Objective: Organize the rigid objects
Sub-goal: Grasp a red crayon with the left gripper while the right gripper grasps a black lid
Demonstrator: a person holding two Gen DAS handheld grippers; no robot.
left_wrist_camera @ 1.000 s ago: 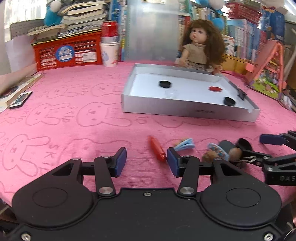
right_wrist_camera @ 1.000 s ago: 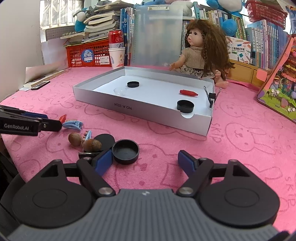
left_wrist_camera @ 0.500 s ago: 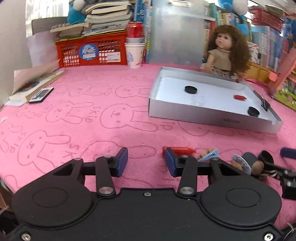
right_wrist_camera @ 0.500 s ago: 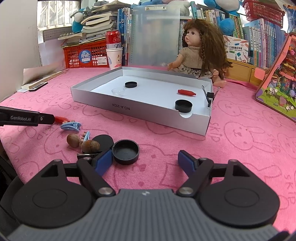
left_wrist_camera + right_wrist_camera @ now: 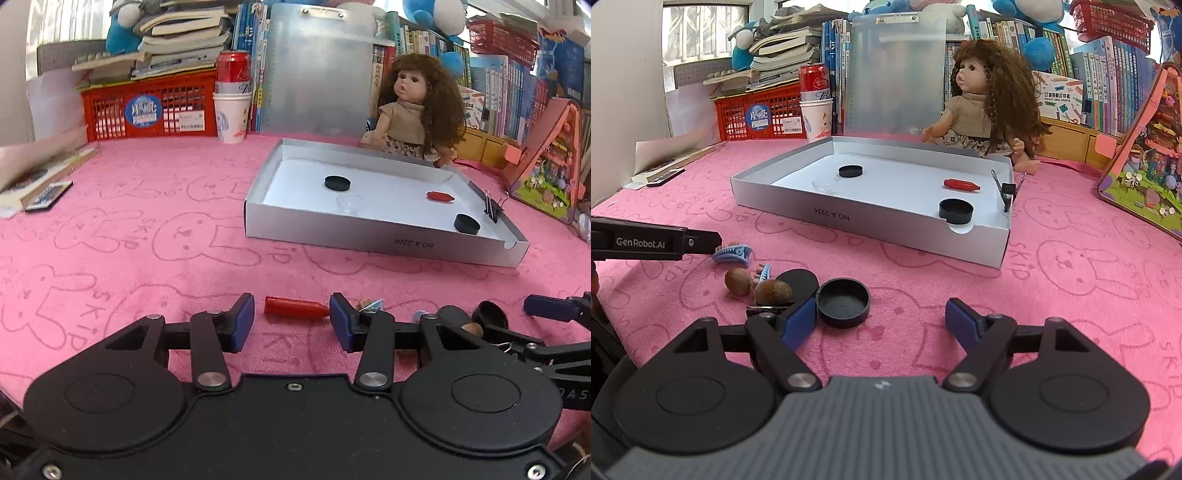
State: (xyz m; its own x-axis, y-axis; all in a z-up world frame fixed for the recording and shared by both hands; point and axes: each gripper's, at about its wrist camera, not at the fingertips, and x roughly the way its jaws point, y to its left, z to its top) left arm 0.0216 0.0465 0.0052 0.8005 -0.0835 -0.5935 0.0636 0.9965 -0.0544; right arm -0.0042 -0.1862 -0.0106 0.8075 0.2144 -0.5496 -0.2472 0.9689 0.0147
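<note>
Tools first: the left tool (image 5: 291, 321) is released, its blue pads apart, low over the pink cloth (image 5: 147, 258) that covers the counter. A red peg (image 5: 295, 307) lies flat on the cloth between the pads, its pointed end just beside the right pad; whether it touches is unclear. The right tool (image 5: 881, 319) is released too, spread wide, gripping nothing. A black cap (image 5: 843, 302) sits open side up just beside its left pad (image 5: 798, 320).

Left of the cap lies a small pile: a black disc (image 5: 798, 281), two brown nuts (image 5: 772, 291), a blue hair clip (image 5: 733, 254) and a smaller blue piece (image 5: 764, 272) among them. The left tool's arm reaches in from the left edge of the right view, its tip at the hair clip.

Farther back a shallow silver tray (image 5: 849, 218) rests on the cloth. Inside it are a black cap (image 5: 850, 171) toward the back, another black cap (image 5: 956, 211) at the near right corner, a second red peg (image 5: 961, 184) and a clear round dish (image 5: 824, 184). A binder clip (image 5: 1006, 192) grips the tray's right wall.

Behind the tray a doll (image 5: 986, 107) sits beside an upright clear clipboard (image 5: 895, 74). A red basket (image 5: 757, 114), a soda can on a paper cup (image 5: 814, 96) and rows of books (image 5: 1108, 74) line the back.
</note>
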